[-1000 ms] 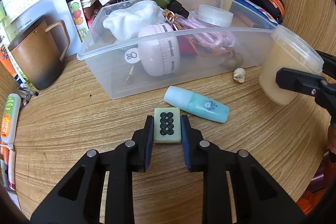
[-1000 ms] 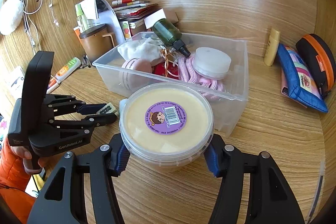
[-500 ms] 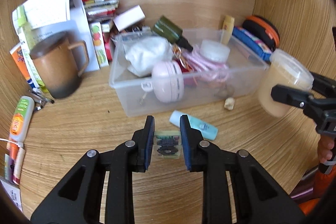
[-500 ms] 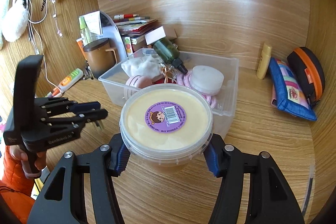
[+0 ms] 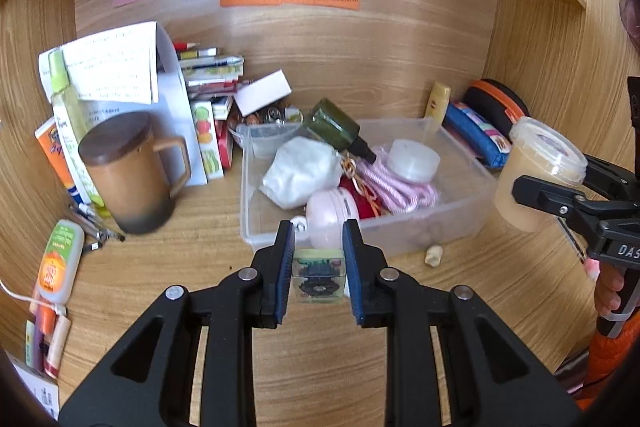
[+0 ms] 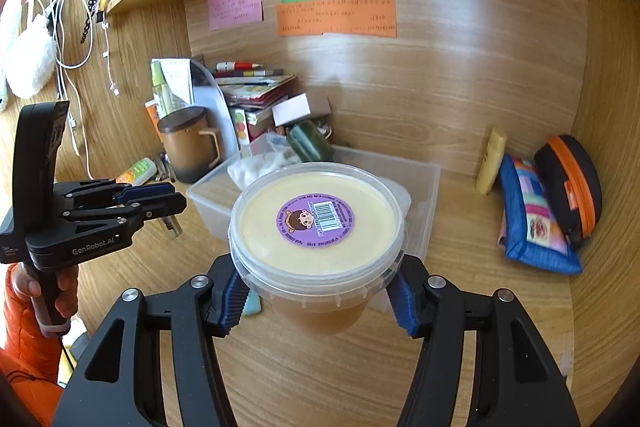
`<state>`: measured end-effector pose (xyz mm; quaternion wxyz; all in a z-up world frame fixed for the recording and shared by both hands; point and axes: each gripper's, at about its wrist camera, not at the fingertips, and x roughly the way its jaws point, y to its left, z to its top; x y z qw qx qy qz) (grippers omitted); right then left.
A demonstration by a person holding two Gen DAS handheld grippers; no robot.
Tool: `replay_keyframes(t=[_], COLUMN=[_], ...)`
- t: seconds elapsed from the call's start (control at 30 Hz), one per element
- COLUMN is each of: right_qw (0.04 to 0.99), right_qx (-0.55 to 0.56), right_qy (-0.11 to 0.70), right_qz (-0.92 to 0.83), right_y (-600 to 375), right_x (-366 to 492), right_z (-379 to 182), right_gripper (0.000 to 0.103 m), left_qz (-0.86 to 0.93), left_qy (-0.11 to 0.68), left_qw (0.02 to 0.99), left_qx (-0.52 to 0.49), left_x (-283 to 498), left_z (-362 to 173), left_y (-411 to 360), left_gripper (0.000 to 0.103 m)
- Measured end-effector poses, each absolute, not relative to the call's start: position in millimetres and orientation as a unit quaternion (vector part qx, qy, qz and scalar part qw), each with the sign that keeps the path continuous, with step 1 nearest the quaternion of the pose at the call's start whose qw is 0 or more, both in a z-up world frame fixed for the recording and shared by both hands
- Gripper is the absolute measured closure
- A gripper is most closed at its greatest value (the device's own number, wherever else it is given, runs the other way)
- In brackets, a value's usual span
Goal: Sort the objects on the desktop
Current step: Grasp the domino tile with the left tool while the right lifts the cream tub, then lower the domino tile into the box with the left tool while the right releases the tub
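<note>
My left gripper (image 5: pixel 319 277) is shut on a small green mahjong tile (image 5: pixel 319 275) with black dots and holds it in the air just in front of the clear plastic bin (image 5: pixel 456 227). My right gripper (image 6: pixel 318 297) is shut on a round tub of yellow paste (image 6: pixel 316 223) with a purple label, lifted above the desk to the right of the bin (image 6: pixel 424 187). The tub also shows at the right of the left wrist view (image 5: pixel 536 171). The left gripper (image 6: pixel 168 201) shows at the left of the right wrist view.
The bin holds a white cloth (image 5: pixel 300 171), a green bottle (image 5: pixel 336 129), a pink cord and a white jar (image 5: pixel 414 161). A brown mug (image 5: pixel 128 171) stands left of it. A blue pouch (image 6: pixel 532 223) and an orange-trimmed case (image 6: pixel 572 183) lie at the right. A small shell (image 5: pixel 434 255) lies on the desk.
Both grippers have risen and pulled back from the desk. The left gripper lifted the tile off the desk; the turquoise tube it lay beside is now hidden.
</note>
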<state>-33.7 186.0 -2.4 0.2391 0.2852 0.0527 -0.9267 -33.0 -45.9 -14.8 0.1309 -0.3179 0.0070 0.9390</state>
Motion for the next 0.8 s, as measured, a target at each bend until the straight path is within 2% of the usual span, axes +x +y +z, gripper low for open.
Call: replay_keyframes(t=[0.53,0.8], right_qw=[0.243,0.252], right_qx=[0.308,0.336], right_qy=[0.051,0.057], right_qz=[-0.918,-0.906], right_y=[164,143], right_x=[-98,-125], right_z=[-7,-23], right_gripper=[0.048,0.048], left_qz=[0.939,0.935], left_qy=[0.020,0.011], left_qw=[0.163,0.158], left_qx=[-0.303,-0.316], left_x=[-79,-96], left_z=[3,-7], left_y=[-29,-39], left_gripper=[0.079,0.079])
